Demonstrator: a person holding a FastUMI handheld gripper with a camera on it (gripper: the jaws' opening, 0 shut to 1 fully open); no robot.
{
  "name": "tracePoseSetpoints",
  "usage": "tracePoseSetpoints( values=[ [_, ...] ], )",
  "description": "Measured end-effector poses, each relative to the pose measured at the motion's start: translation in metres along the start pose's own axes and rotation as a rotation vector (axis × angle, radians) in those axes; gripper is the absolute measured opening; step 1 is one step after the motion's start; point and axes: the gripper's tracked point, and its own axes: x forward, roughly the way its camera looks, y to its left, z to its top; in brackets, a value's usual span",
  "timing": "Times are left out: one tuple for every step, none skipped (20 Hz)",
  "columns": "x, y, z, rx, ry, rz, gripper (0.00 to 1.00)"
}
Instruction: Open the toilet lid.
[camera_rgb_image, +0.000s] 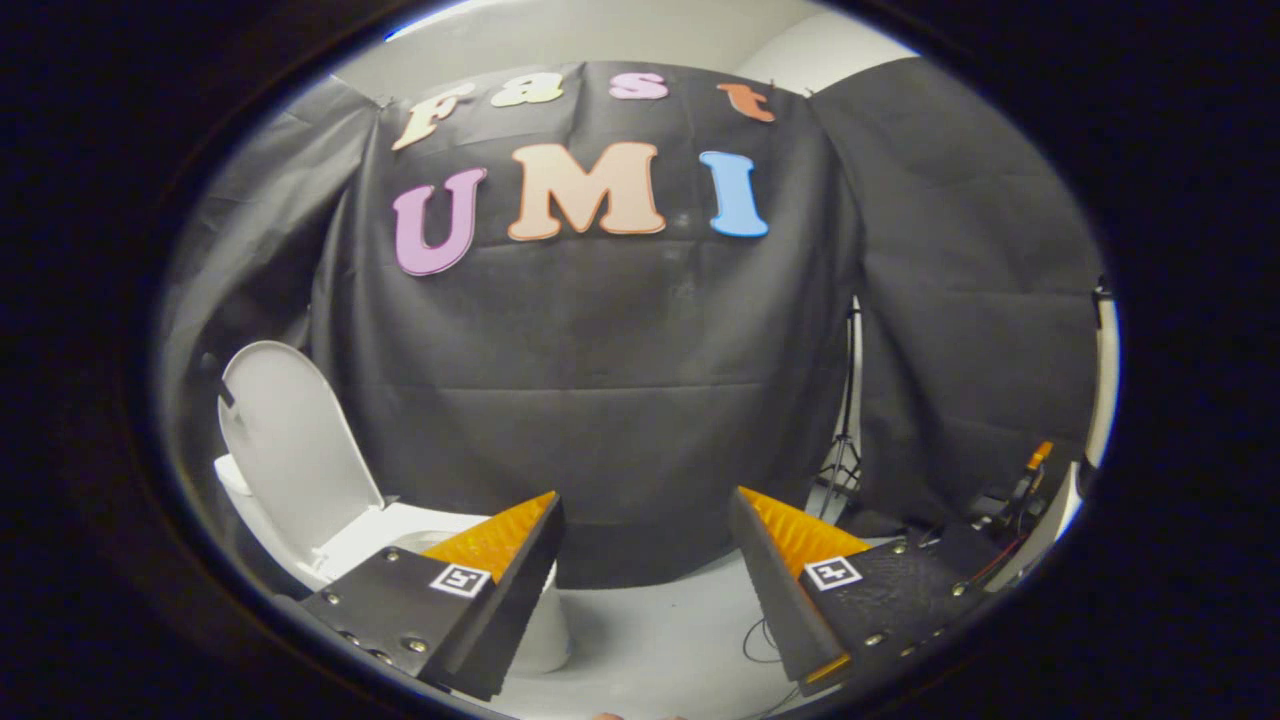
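Your gripper (645, 520) is spread wide, fingers well apart, nothing between them and nothing touched. Through the gap you look at bare floor (660, 620) and the black cloth wall (620, 400) beyond.

Toilet (300, 520) sits off to the left, partly hidden behind the left finger (500, 560). Its lid (290, 440) stands raised, tilted back towards the cloth, with the white seat rim (400, 525) exposed below it. Lid and fingers are apart; no contact.

Judgement: the lid already looks open, so the task's main step appears done. What is left, if anything, is only to confirm that the lid rests stably. The hinge is hidden, so you cannot tell whether it is fully back.

Right of the fingers: a light-stand tripod (845, 440) and a clutter of cables and gear (1010, 510) near the wall.
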Motion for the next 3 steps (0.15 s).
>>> tracePoseSetpoints(
  values=[
    [0.004, -0.01, 0.003, -0.013, 0.001, 0.022, 0.98],
    [0.007, -0.018, 0.004, -0.029, 0.003, 0.039, 0.98],
    [0.008, -0.026, 0.004, -0.046, 0.011, 0.058, 0.98]
  ],
)
